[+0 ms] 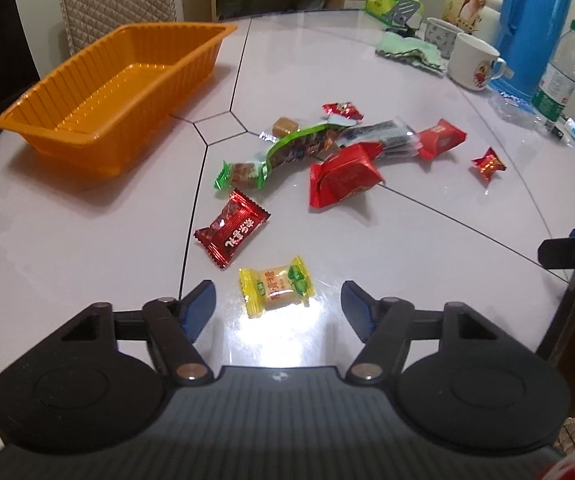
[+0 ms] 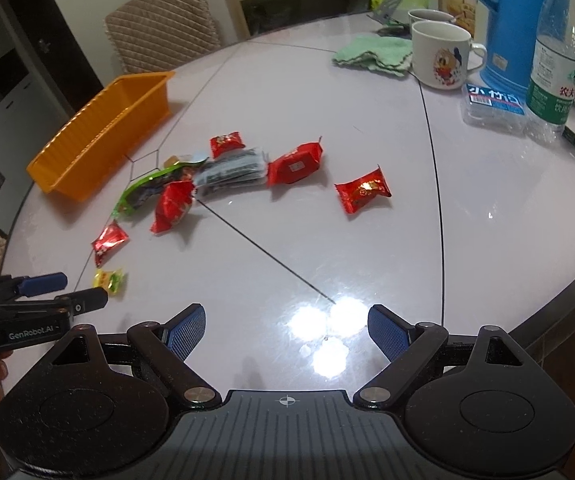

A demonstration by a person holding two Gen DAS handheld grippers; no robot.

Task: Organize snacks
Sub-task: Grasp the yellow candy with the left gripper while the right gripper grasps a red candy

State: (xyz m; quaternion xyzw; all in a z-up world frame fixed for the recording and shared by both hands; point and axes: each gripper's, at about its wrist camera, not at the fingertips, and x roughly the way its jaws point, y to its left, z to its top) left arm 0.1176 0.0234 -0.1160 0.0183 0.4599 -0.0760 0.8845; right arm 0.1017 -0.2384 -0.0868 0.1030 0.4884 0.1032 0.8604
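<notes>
Left wrist view: left gripper (image 1: 277, 300) low over the pale table (image 1: 407, 240), jaws partly open, blue pads either side of a yellow-and-green wrapped candy (image 1: 275, 291) without touching it; candy flat on the table, nothing gripped. Just beyond, a dark red foil packet (image 1: 231, 228) lying across a table seam. Further on, a loose pile: a green-ended candy (image 1: 241, 174), a long green-edged snack bag (image 1: 303, 144), a clear-and-dark packet (image 1: 383, 136), a big red foil packet (image 1: 343, 178) leaning on them, a brown unwrapped-looking sweet (image 1: 285, 125) and a small red candy (image 1: 342, 110) behind. To the right, a red rectangular packet (image 1: 441, 138), and apart from it a small red twist candy (image 1: 487, 164). Empty orange ribbed tray (image 1: 87, 92) at far left, well apart from the pile.

Right wrist view: right gripper (image 2: 287, 330) above bare tabletop near the table edge, jaws wide open, nothing between them. Left gripper at lower left, fingers flanking the yellow candy. White mug (image 2: 441, 56), green cloth (image 2: 371, 54), blue thermos (image 2: 515, 20) and water bottle (image 2: 555, 52) at the far right side.
</notes>
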